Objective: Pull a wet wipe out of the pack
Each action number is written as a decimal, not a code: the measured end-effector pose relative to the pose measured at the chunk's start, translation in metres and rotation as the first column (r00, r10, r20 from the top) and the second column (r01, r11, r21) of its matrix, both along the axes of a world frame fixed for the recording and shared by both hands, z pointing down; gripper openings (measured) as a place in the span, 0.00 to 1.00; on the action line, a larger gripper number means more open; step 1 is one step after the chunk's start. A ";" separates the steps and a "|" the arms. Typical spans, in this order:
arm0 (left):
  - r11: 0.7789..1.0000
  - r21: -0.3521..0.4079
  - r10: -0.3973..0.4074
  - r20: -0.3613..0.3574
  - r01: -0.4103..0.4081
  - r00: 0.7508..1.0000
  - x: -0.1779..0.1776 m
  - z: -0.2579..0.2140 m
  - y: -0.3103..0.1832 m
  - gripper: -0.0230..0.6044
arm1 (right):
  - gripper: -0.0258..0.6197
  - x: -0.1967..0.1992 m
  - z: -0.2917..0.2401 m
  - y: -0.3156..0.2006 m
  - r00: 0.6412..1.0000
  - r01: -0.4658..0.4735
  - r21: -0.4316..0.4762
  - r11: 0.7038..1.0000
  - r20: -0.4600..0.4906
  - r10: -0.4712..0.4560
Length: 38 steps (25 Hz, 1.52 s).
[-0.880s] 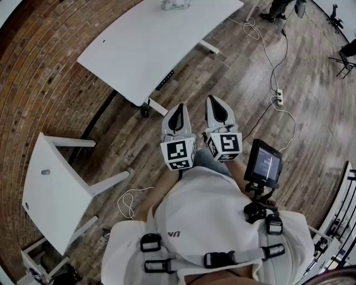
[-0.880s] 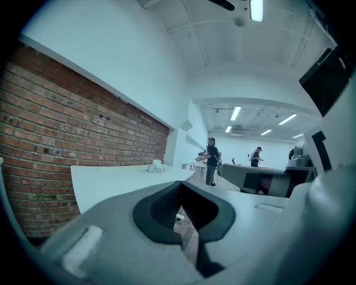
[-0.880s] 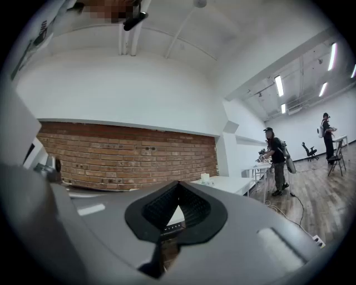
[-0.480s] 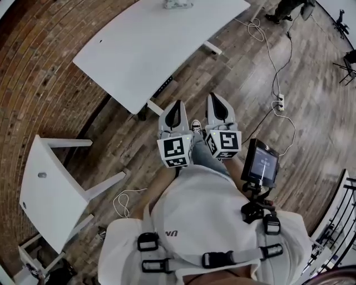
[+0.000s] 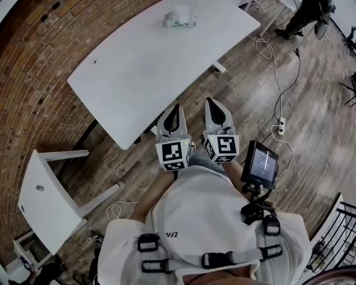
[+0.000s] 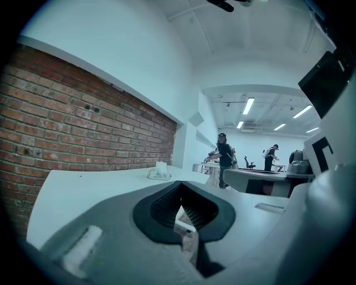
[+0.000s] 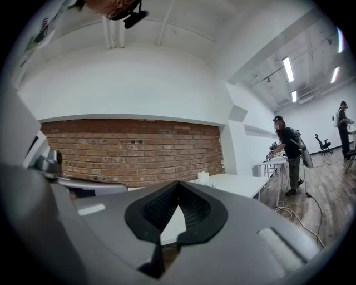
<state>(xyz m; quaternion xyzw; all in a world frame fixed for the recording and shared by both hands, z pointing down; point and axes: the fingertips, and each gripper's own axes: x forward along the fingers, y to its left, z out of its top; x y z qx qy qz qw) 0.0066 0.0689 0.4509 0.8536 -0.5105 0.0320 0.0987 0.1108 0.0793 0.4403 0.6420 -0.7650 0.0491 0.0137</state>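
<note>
The wet wipe pack (image 5: 179,18) lies at the far end of a long white table (image 5: 139,61), with a white wipe sticking up from its top. It shows small and distant in the left gripper view as the pack (image 6: 159,171) and in the right gripper view as the pack (image 7: 203,178). My left gripper (image 5: 176,107) and right gripper (image 5: 213,102) are held side by side at chest height, short of the table's near edge. Both point towards the table. The left gripper (image 6: 179,183) and the right gripper (image 7: 178,183) each show jaws shut with nothing between them.
A smaller white table (image 5: 47,206) stands at the left on the wooden floor, with a loose cable (image 5: 119,209) beside it. A power strip with cables (image 5: 281,125) lies at the right. A person (image 5: 308,14) stands at the far right. A brick wall runs behind the long table.
The long table and the pack have drawn nearer and lower in the head view as I walk up to them. Both grippers keep their side-by-side pose, still shut.
</note>
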 end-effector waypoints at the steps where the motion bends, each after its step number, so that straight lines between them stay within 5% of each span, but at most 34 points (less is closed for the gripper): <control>1: 1.000 0.002 -0.004 0.000 0.004 1.000 0.007 -0.001 -0.011 0.04 | 0.05 0.007 0.000 -0.011 1.000 0.006 0.000 1.000 0.000 -0.006; 13: 0.998 -0.018 -0.068 0.031 0.068 0.997 0.035 0.005 -0.089 0.04 | 0.05 0.035 0.012 -0.101 0.997 0.070 -0.016 0.997 0.035 -0.070; 31: 0.997 -0.050 0.058 0.039 -0.056 0.998 0.053 0.023 -0.248 0.04 | 0.05 0.033 0.034 -0.293 0.998 0.060 -0.071 0.996 0.008 -0.060; 38: 0.996 -0.092 0.015 0.041 -0.011 0.999 0.049 0.034 -0.274 0.04 | 0.18 0.045 0.057 -0.354 0.994 0.102 -0.164 0.981 -0.026 -0.107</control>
